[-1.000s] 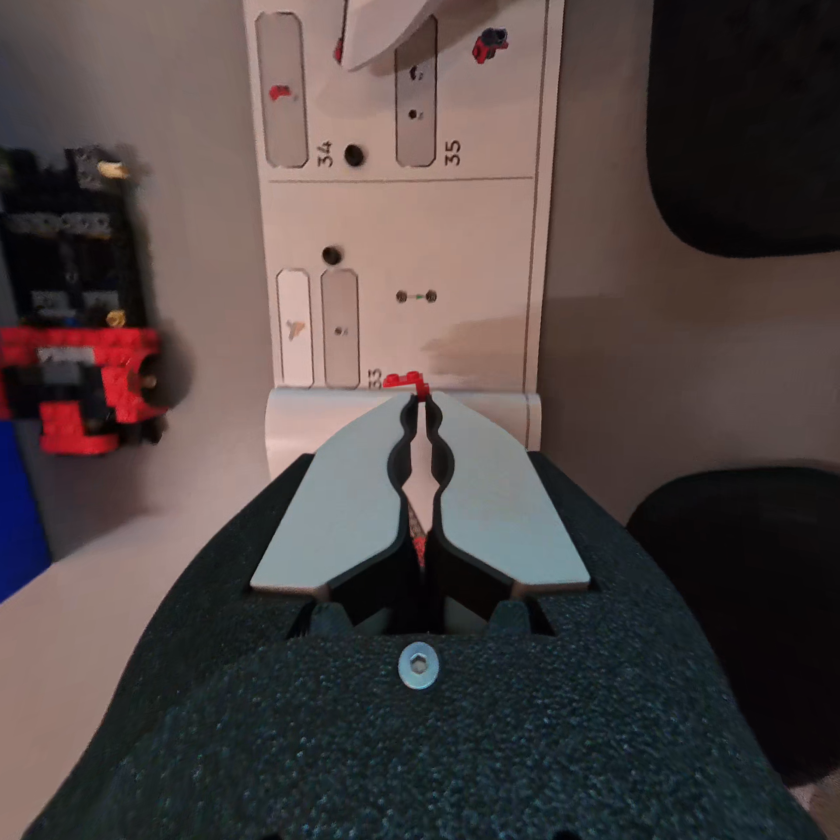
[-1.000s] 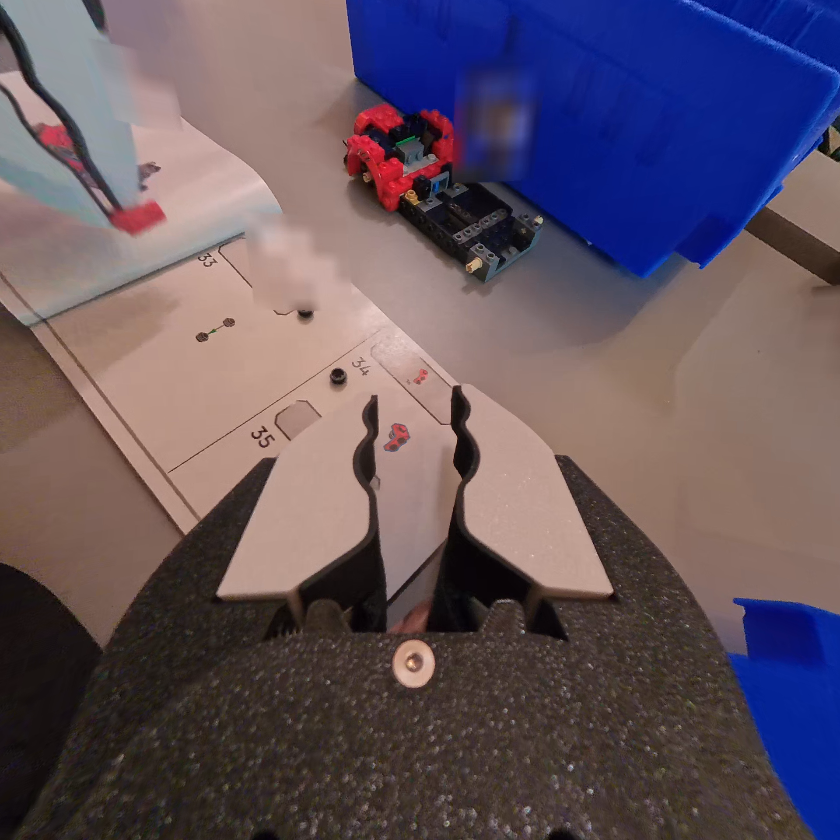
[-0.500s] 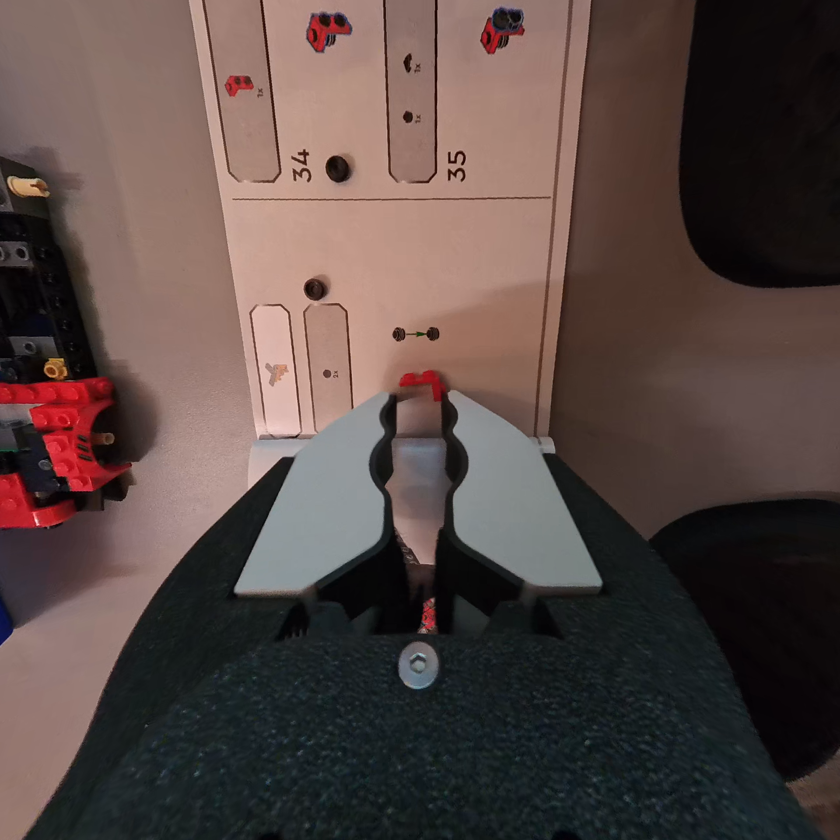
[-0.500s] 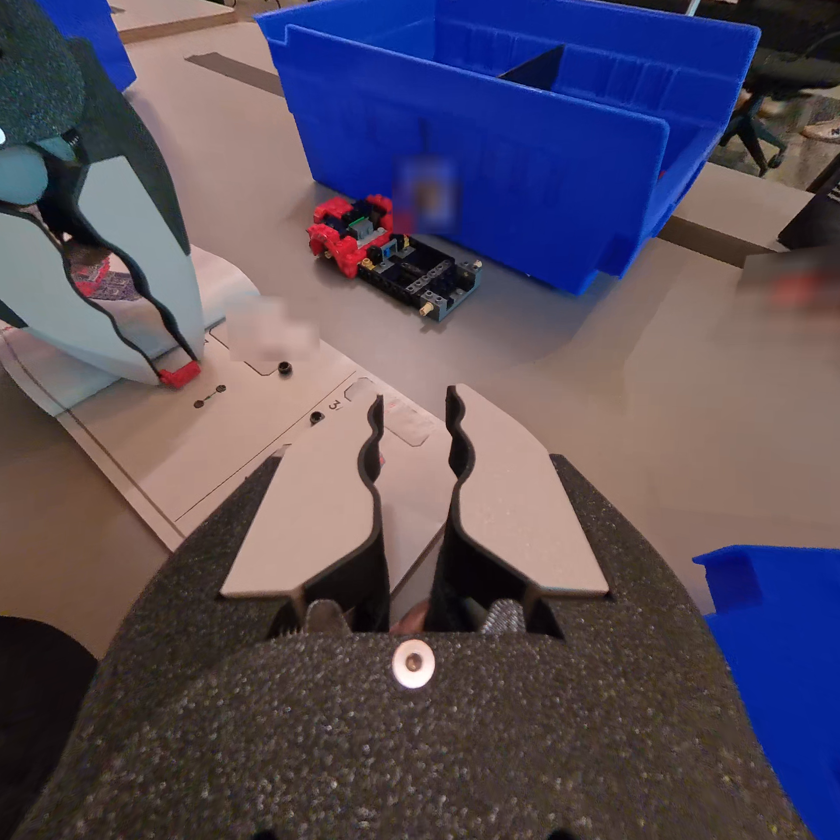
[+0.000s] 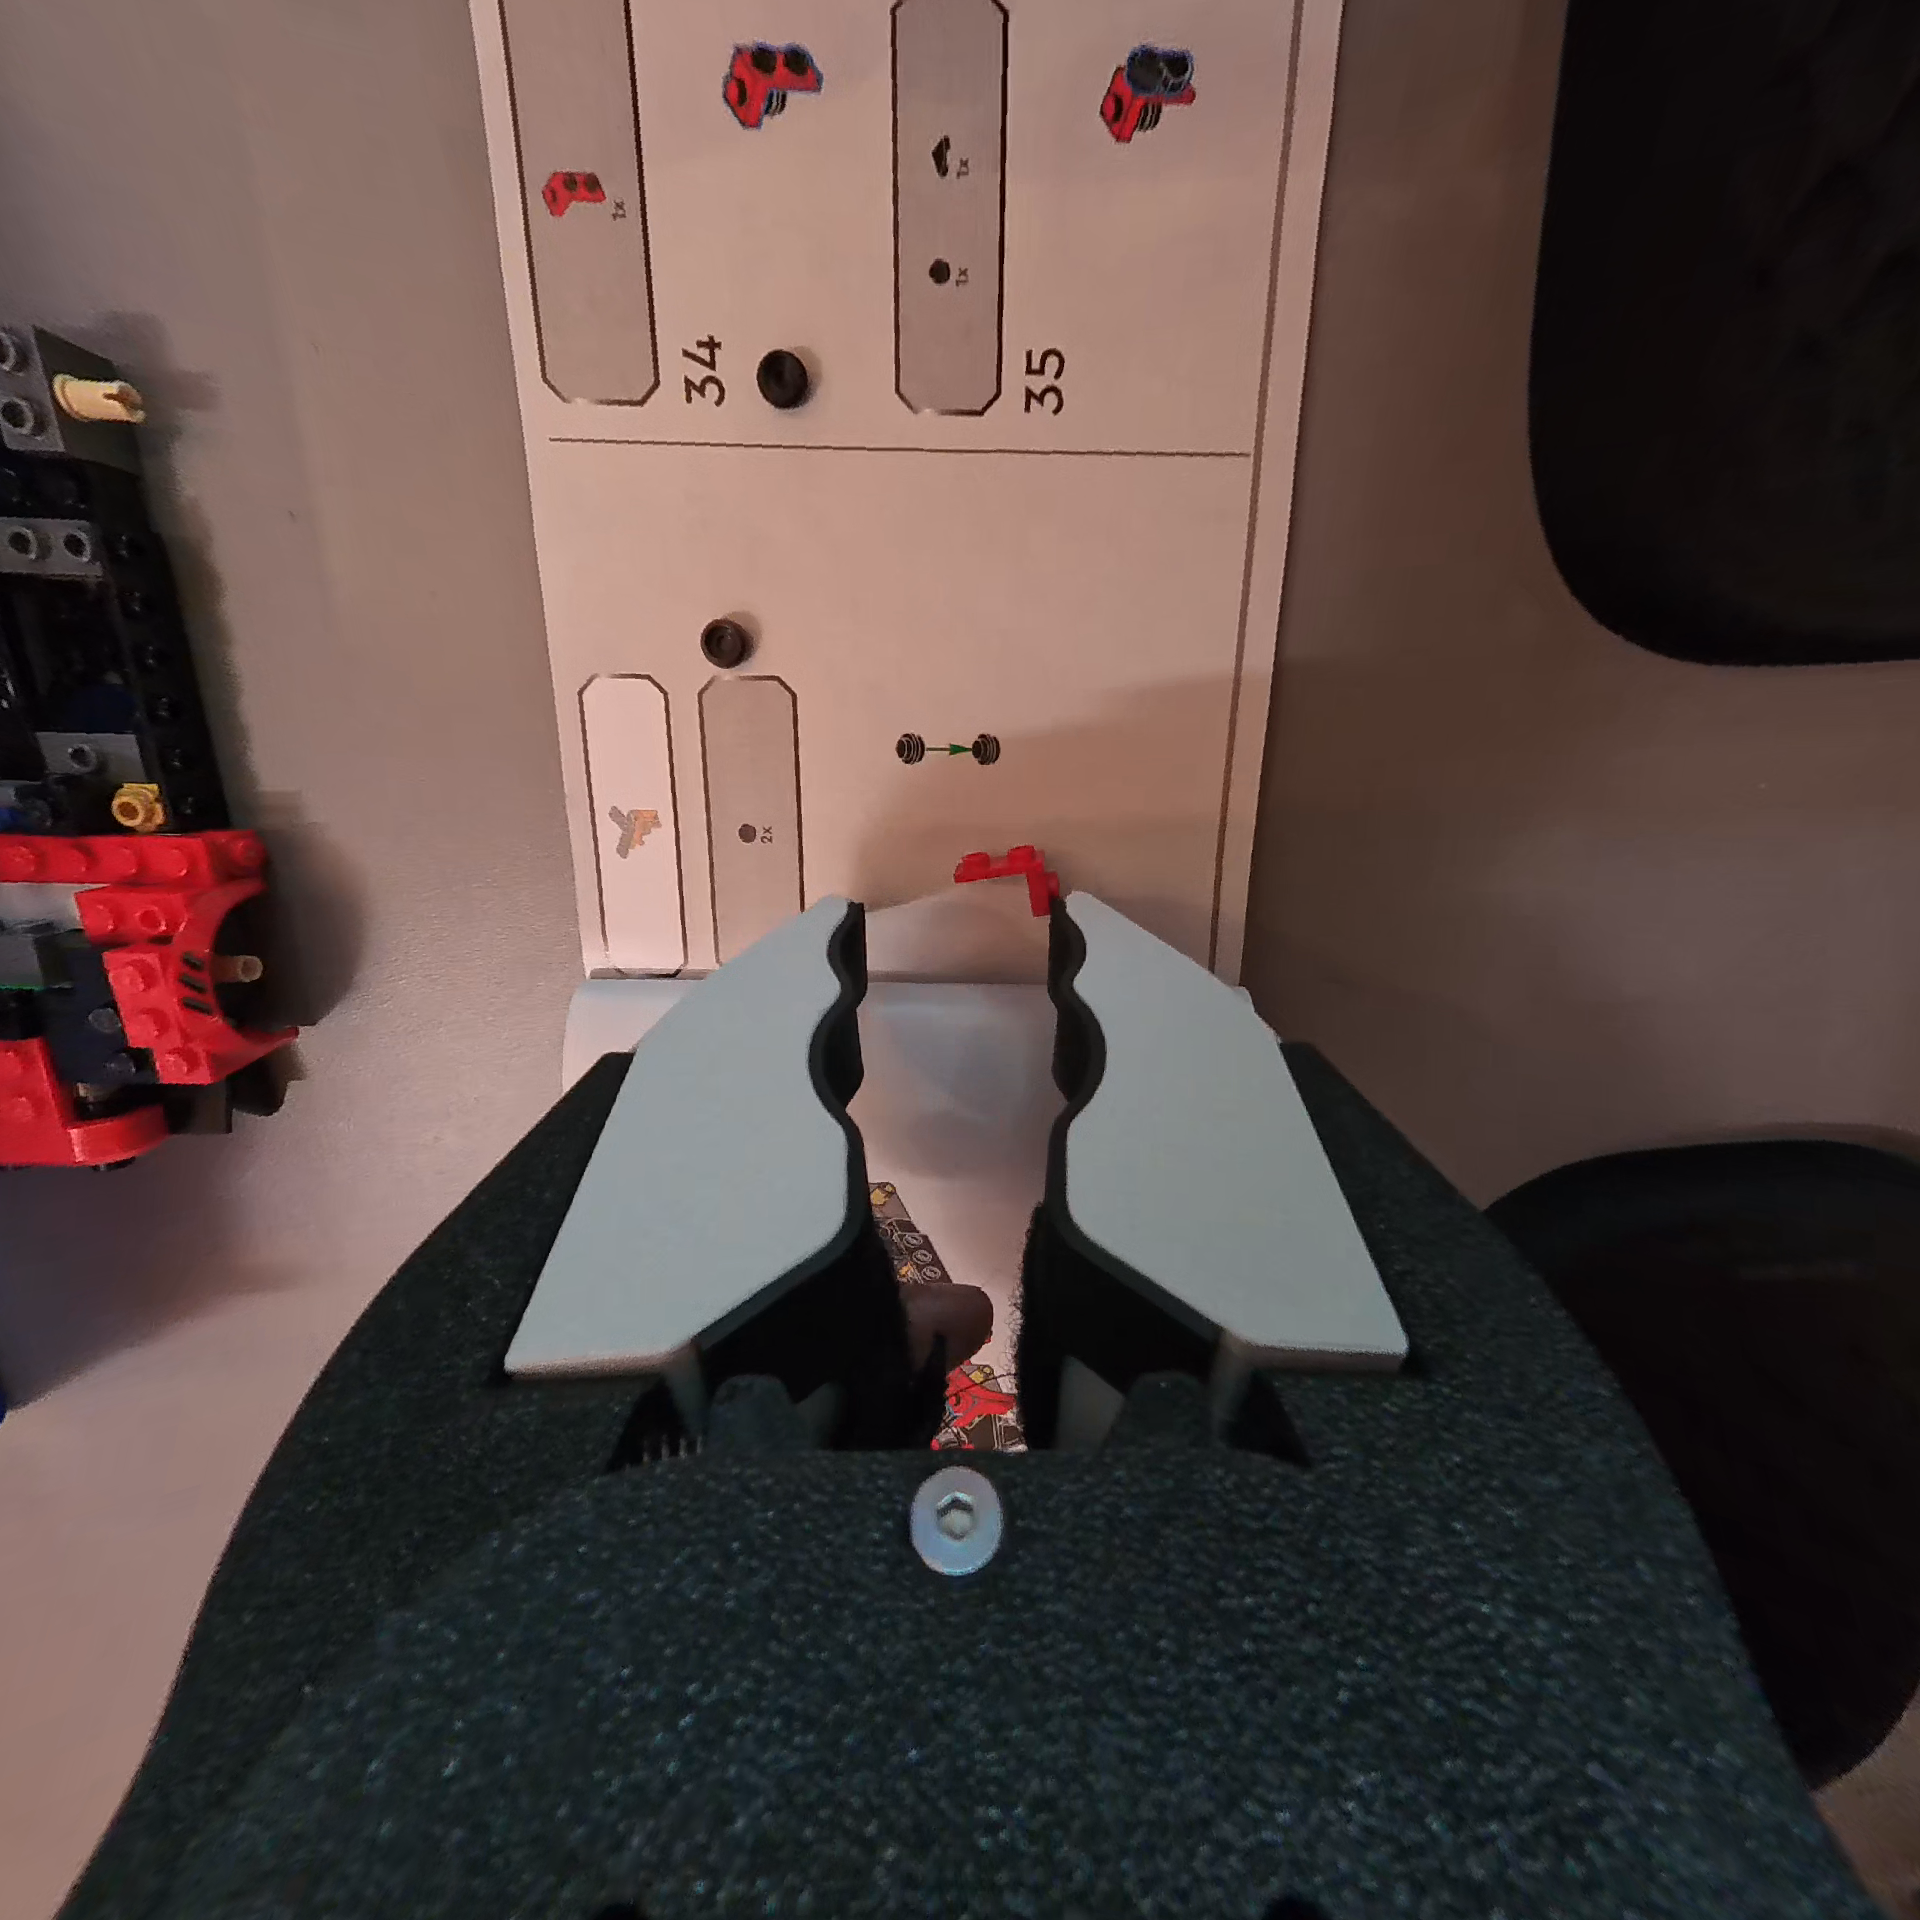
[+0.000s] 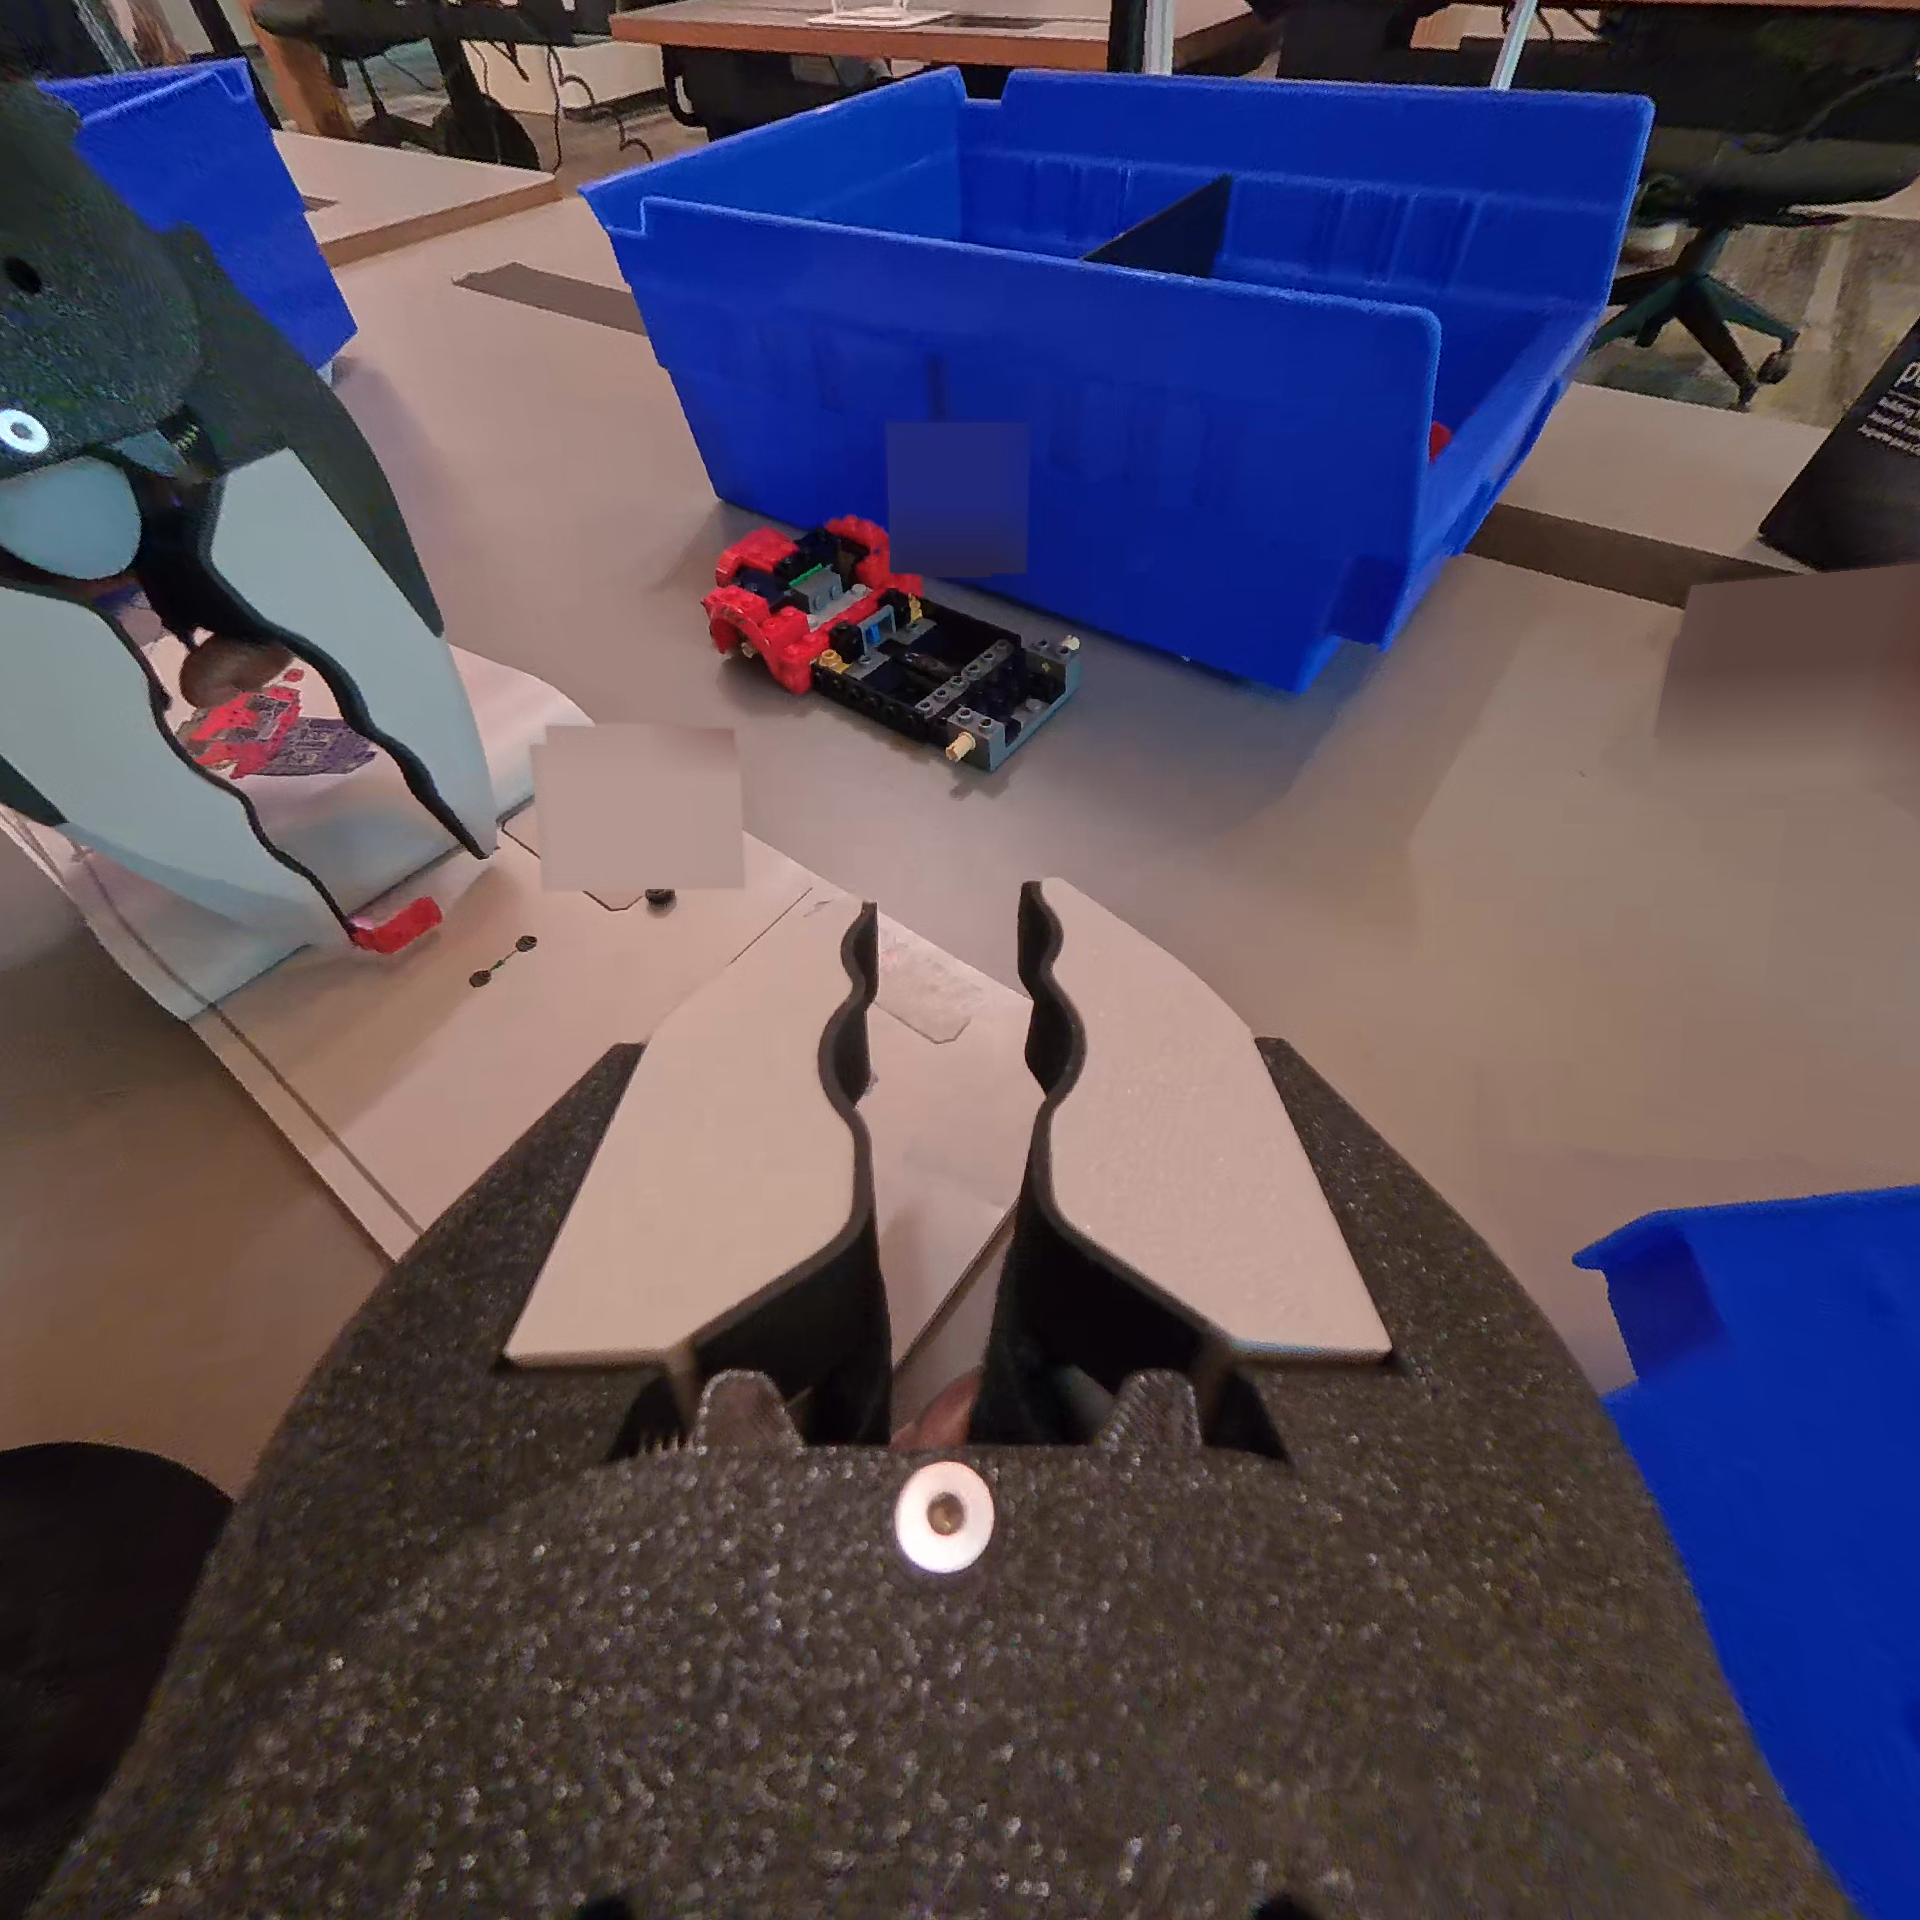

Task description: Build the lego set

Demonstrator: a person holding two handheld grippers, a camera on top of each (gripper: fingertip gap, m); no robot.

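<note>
A small red brick (image 5: 1003,873) rests on the white instruction sheet (image 5: 1039,582), touching one fingertip of my left gripper (image 5: 956,914). That gripper is open and holds nothing. In the right wrist view the left gripper (image 6: 410,883) stands over the sheet's left end with the red brick (image 6: 395,925) at its tip. Two small black round pieces (image 5: 781,376) (image 5: 724,639) lie on the sheet. The half-built red and black car (image 5: 114,935) (image 6: 883,644) sits on the table beside the sheet. My right gripper (image 6: 948,909) is open and empty above the sheet's near end.
A large blue bin (image 6: 1122,343) stands right behind the car. Another blue bin (image 6: 1787,1455) is at the lower right and a third (image 6: 208,187) at the far left. Black chair parts (image 5: 1745,312) lie beyond the table edge. There is about 15 cm between the tips of the two grippers.
My left gripper was shut on the red brick; it has lowered to the sheet and opened, leaving the brick by one fingertip. My right gripper has pulled back and tilted up, still open.
</note>
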